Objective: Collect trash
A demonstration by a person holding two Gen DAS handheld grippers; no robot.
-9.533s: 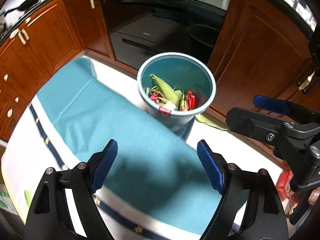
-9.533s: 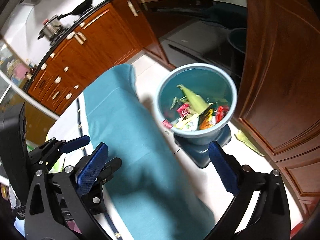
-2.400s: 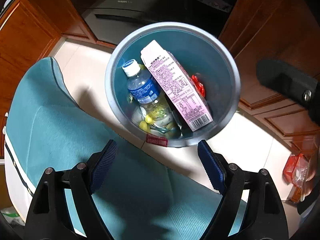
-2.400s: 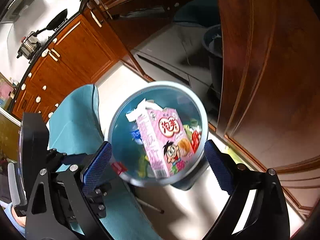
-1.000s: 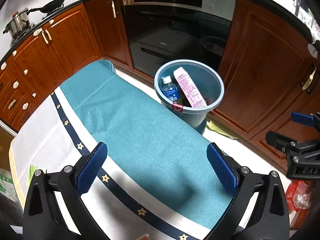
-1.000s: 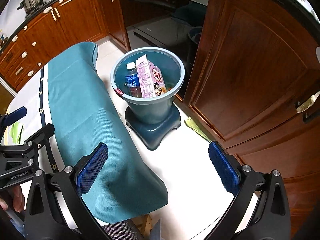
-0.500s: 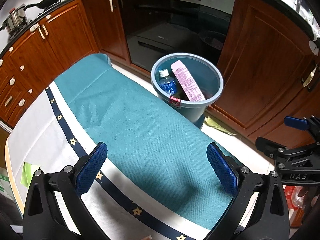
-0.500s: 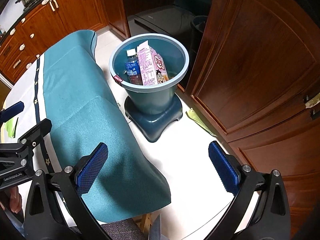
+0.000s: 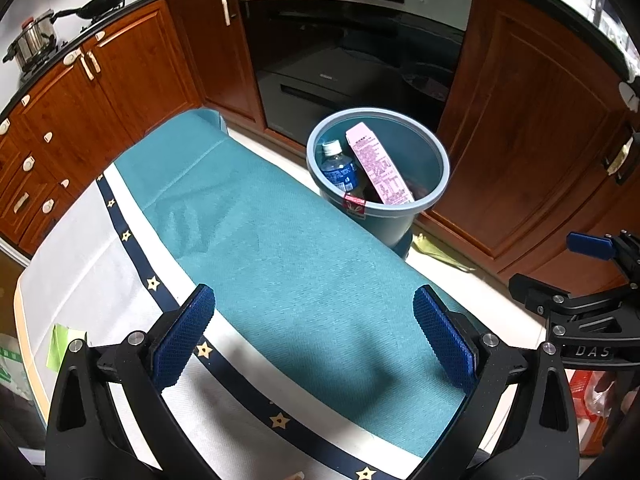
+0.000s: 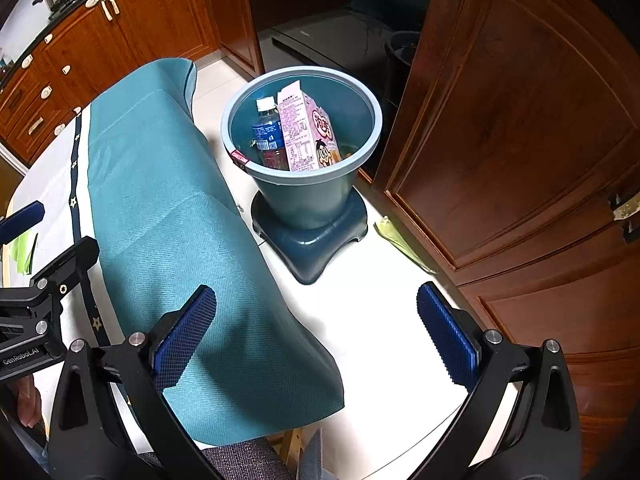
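A blue-grey trash bin [image 9: 428, 200] [image 10: 372, 128] stands on the floor beside the table. Inside it lean a pink carton [image 9: 378, 166] [image 10: 306, 134] and a clear bottle with a blue label [image 9: 339, 168] [image 10: 267, 130]. My left gripper [image 9: 316, 338] hovers open over the teal cloth [image 9: 276, 240], nothing between its blue pads. Open and holding nothing too, my right gripper [image 10: 320, 334] hangs over the cloth's edge and the white floor, short of the bin. A green scrap [image 9: 440, 250] [image 10: 400, 242] lies on the floor by the cabinet.
Brown cabinets [image 9: 528, 140] [image 10: 520, 128] and an oven [image 9: 344, 48] ring the floor behind the bin. The bin sits on a dark square base [image 10: 316, 236]. A white cloth with a navy starred band [image 9: 132, 252] covers the table's left part. A pot [image 9: 34, 40] is on the stove.
Both grippers have drawn back and up from the bin, so it looks smaller and farther. The carton and bottle now lie in the bin, on top of the earlier wrappers.
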